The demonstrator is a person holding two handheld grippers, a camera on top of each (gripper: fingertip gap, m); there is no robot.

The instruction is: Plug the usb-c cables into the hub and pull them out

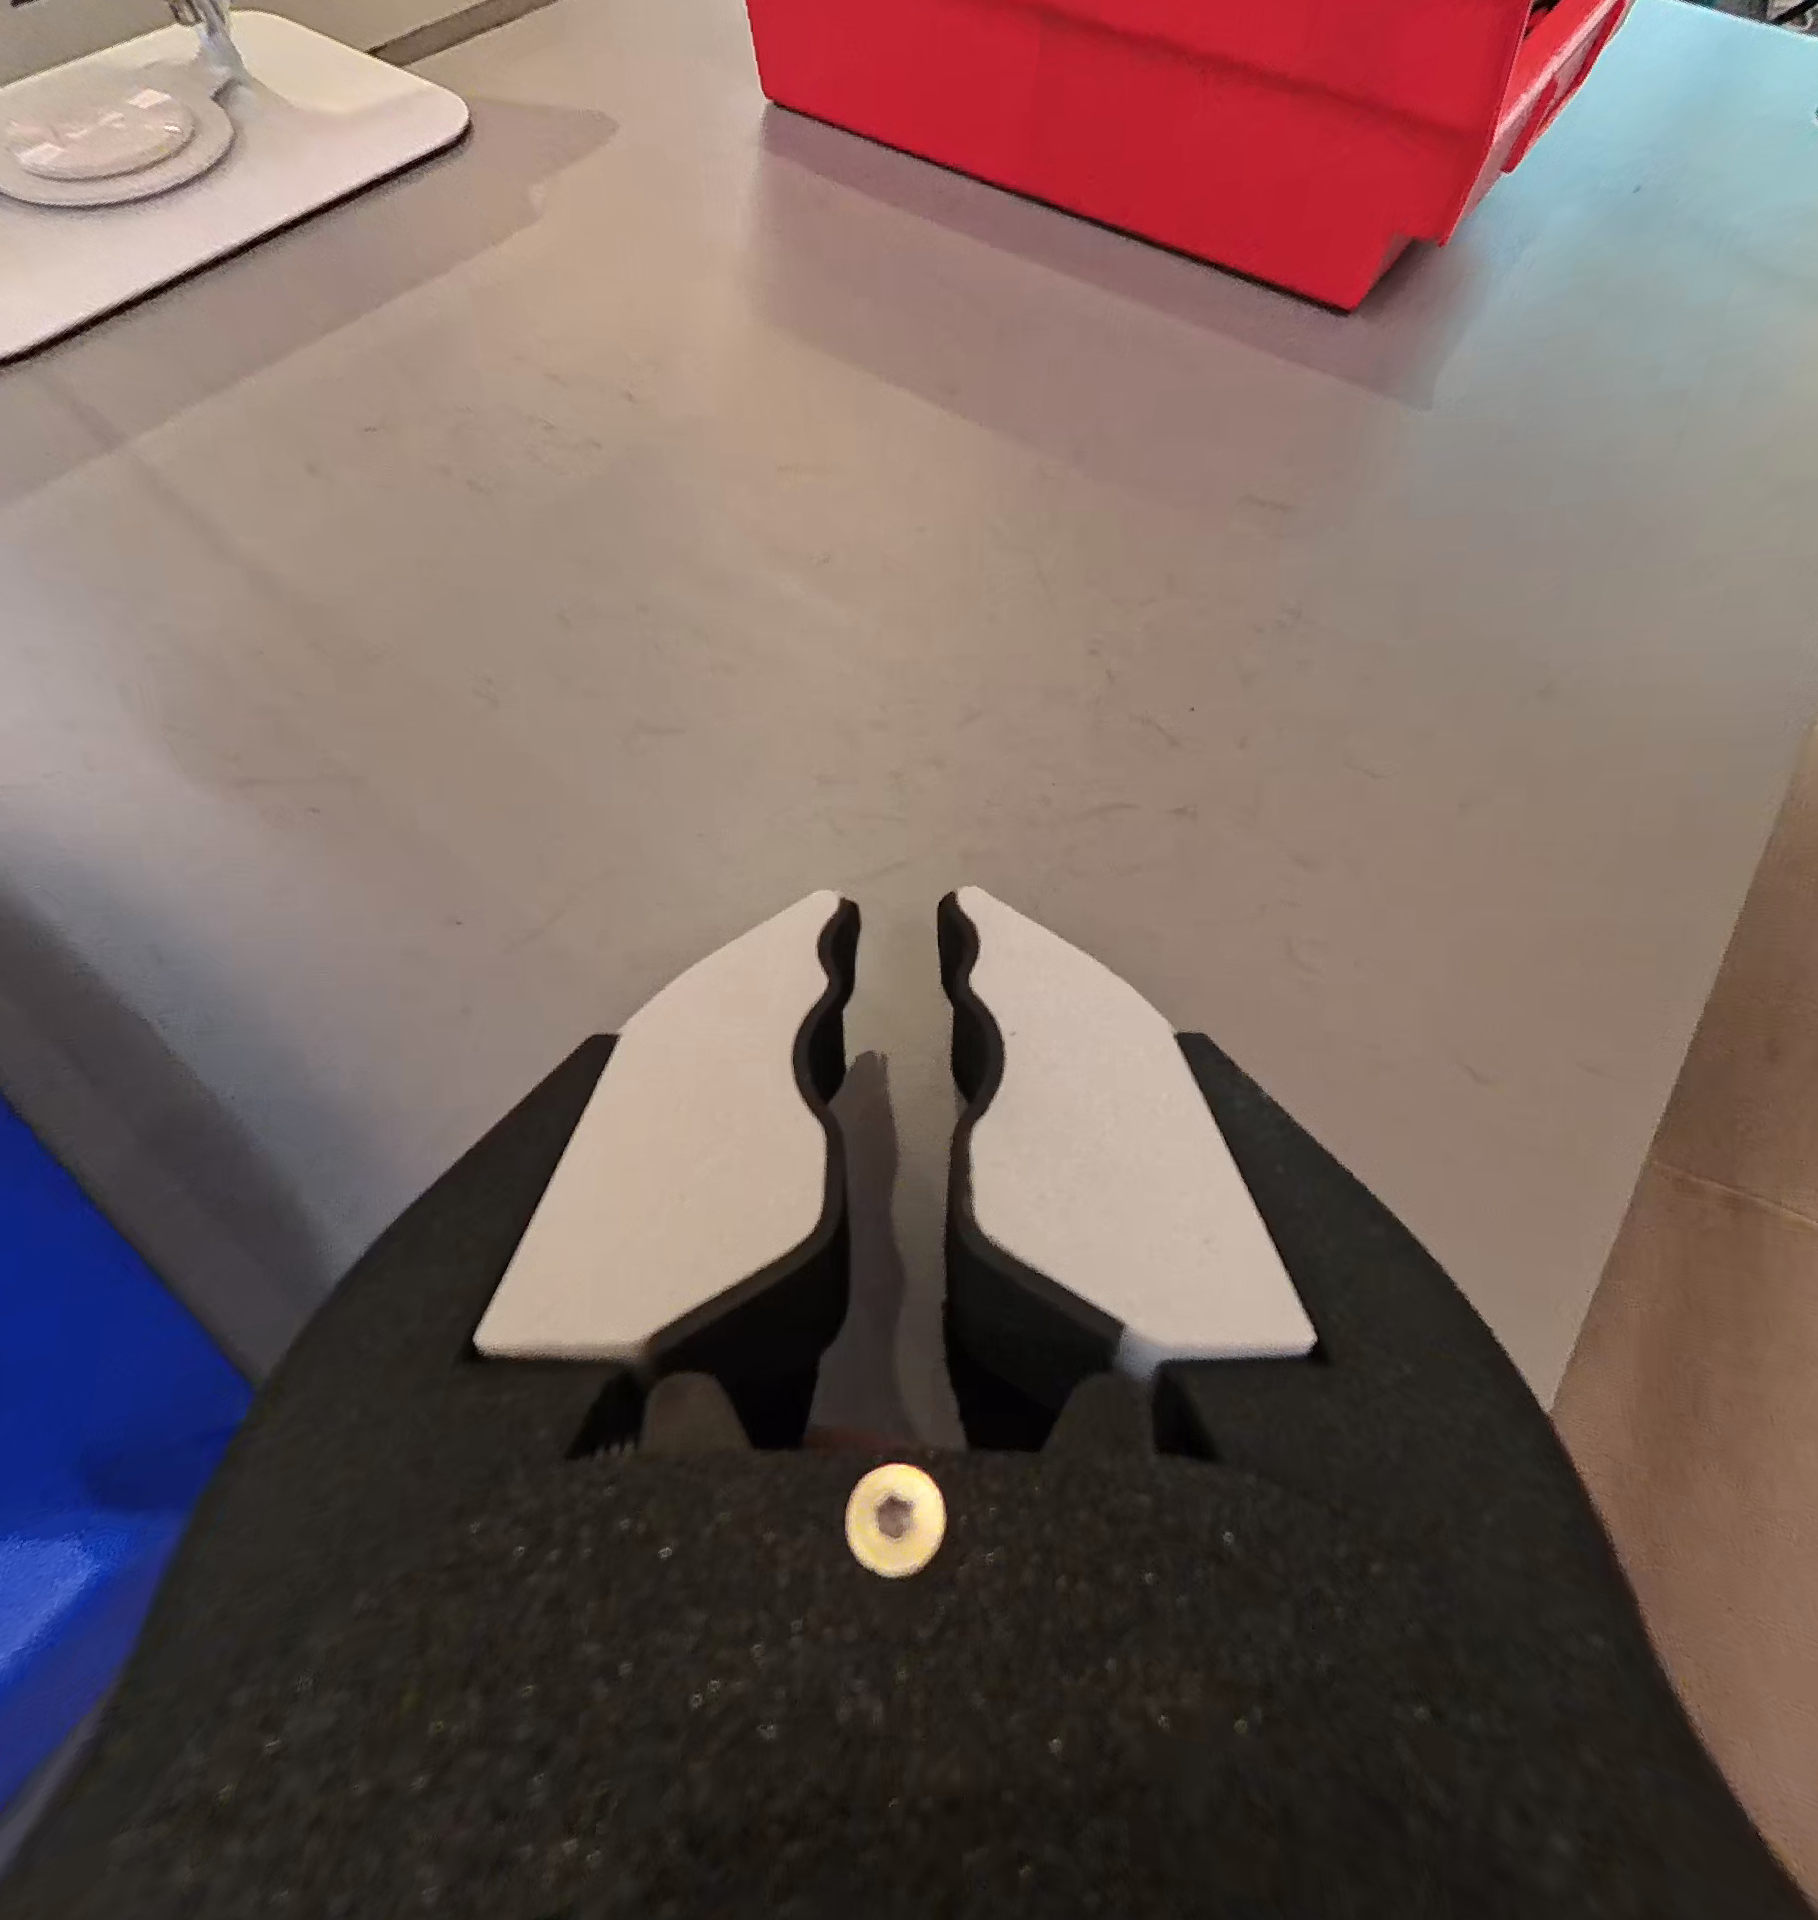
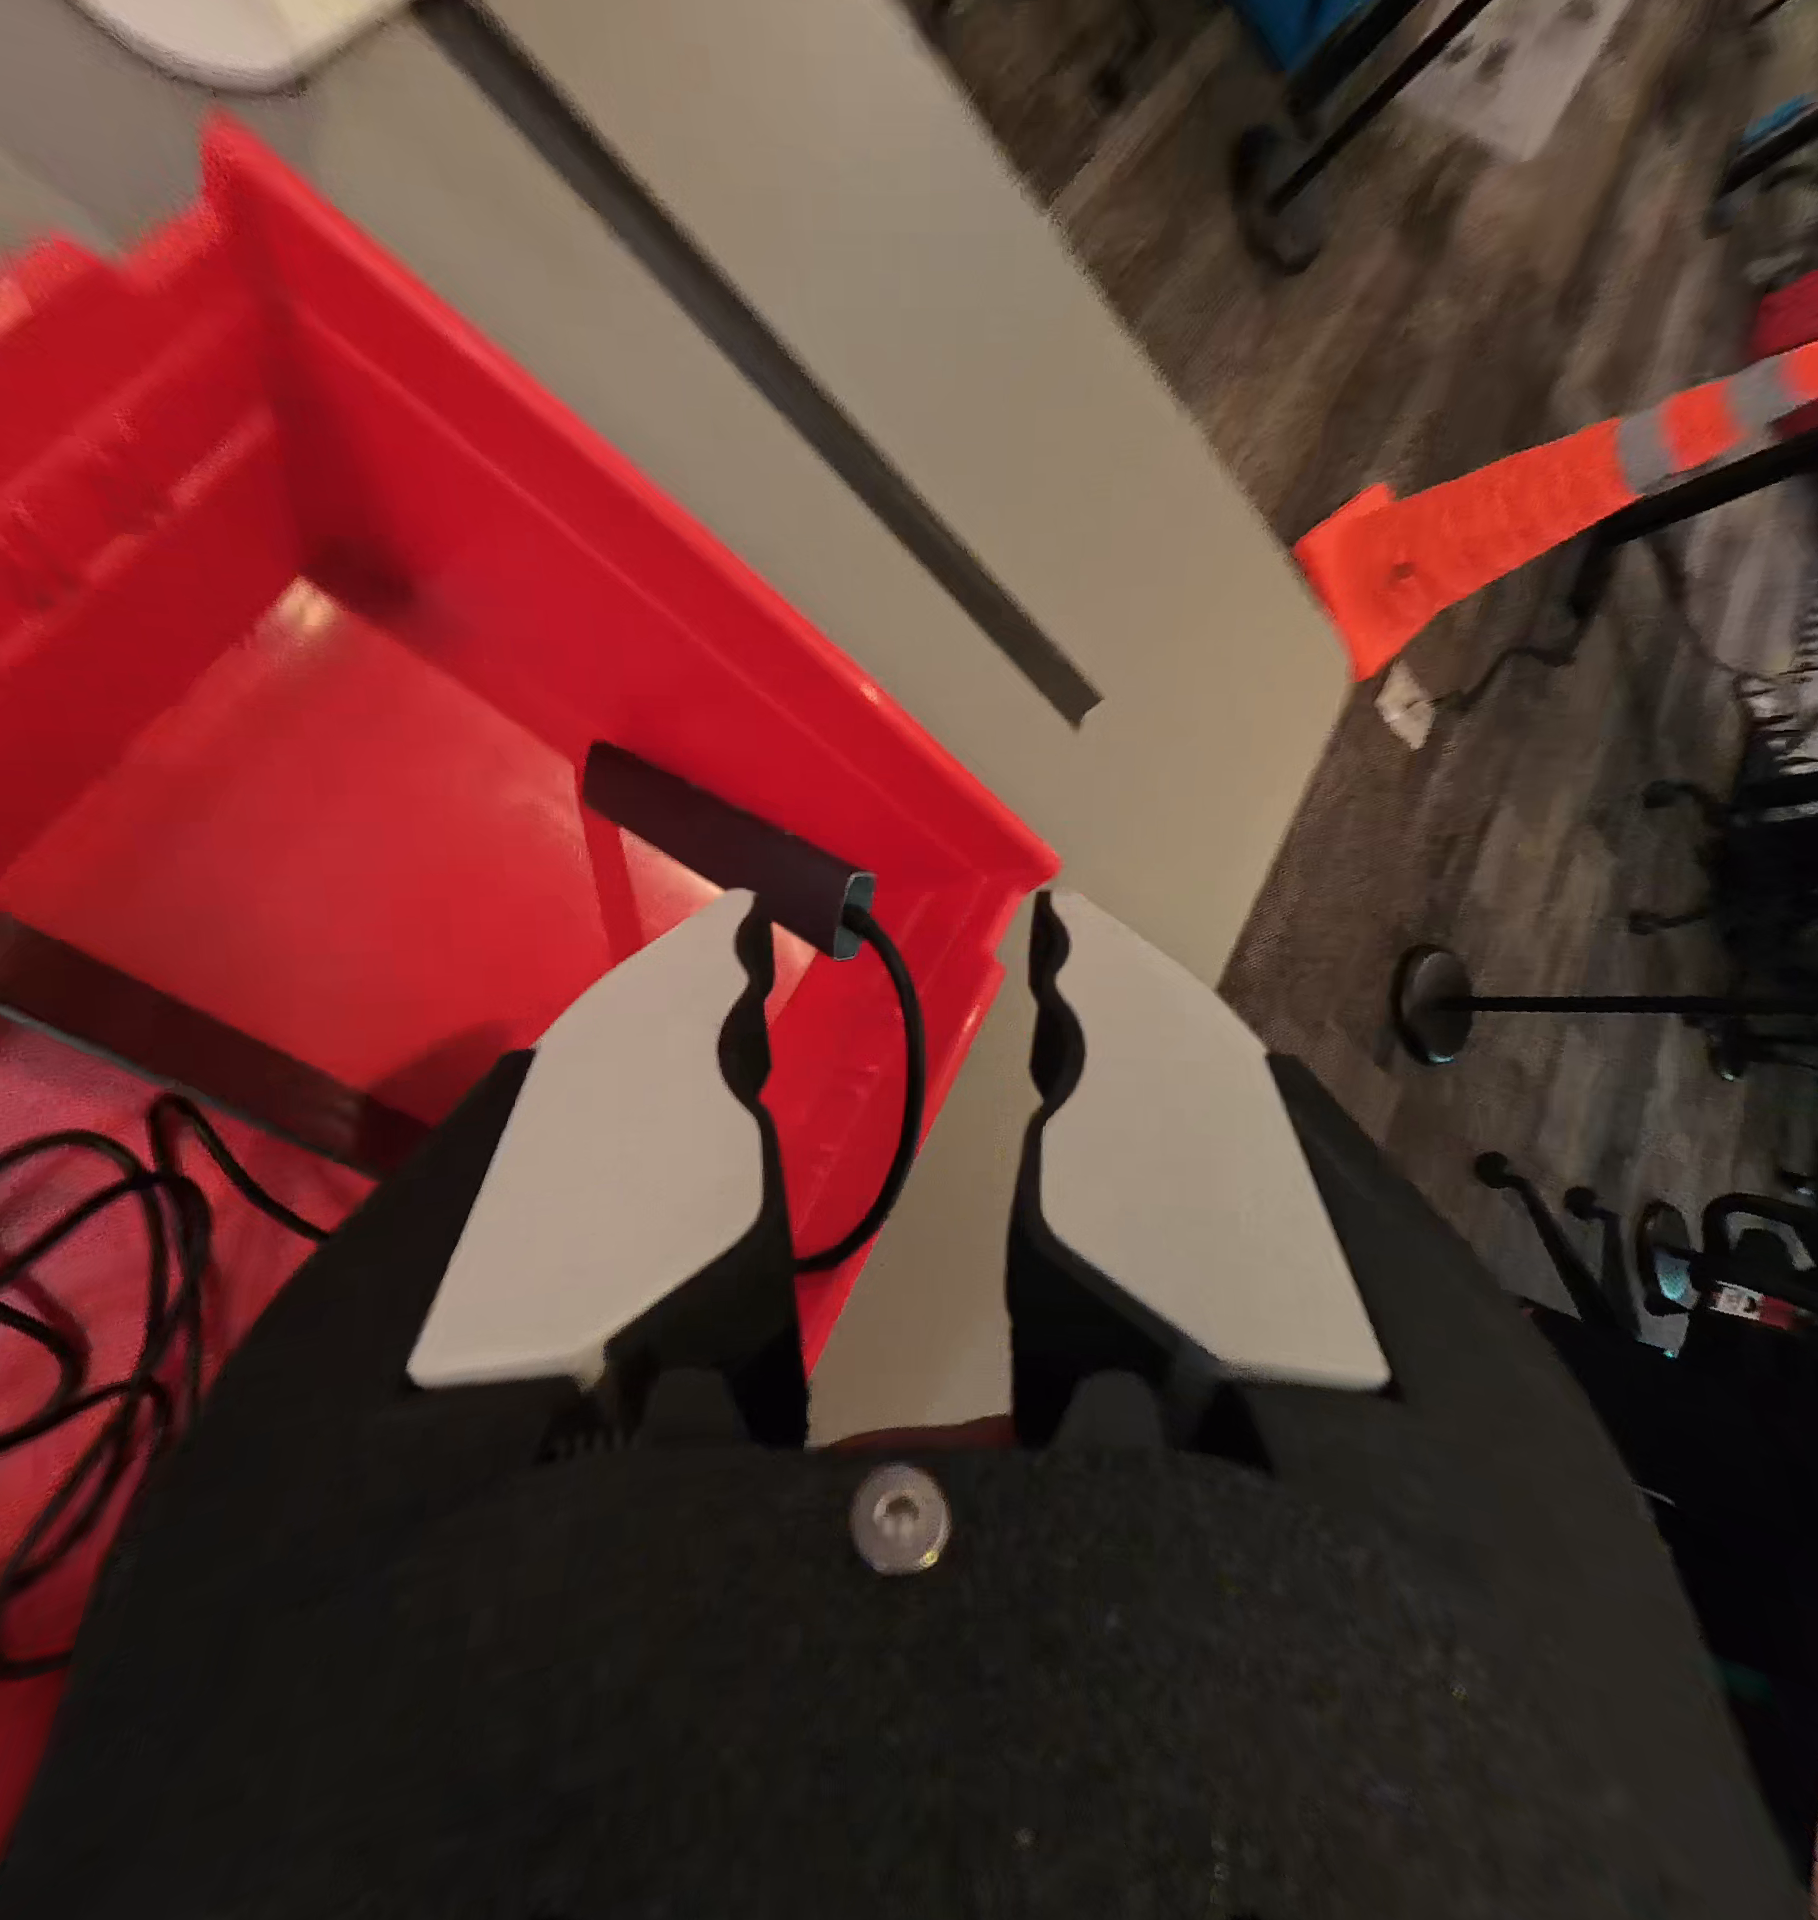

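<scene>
A dark grey hub (image 2: 718,831) lies inside a red bin (image 2: 469,499), near its right corner, with a short black cable (image 2: 910,1039) curving out of its near end. Loose black cables (image 2: 105,1299) lie coiled in the bin's near compartment at the lower left. My right gripper (image 2: 894,904) is open and empty, and hovers over the bin's right corner just on the near side of the hub. My left gripper (image 1: 898,909) is empty over the bare grey table (image 1: 884,571), its jaws only a narrow gap apart. The red bin also shows at the far side in the left wrist view (image 1: 1144,135).
A blue bin (image 1: 43,1403) stands at the table's near left. A white pad (image 1: 209,156) with a round white object lies at the far left. The table's edge (image 1: 1715,831) runs along the right. A dark divider (image 2: 157,1029) crosses the red bin. Floor clutter lies beyond the table.
</scene>
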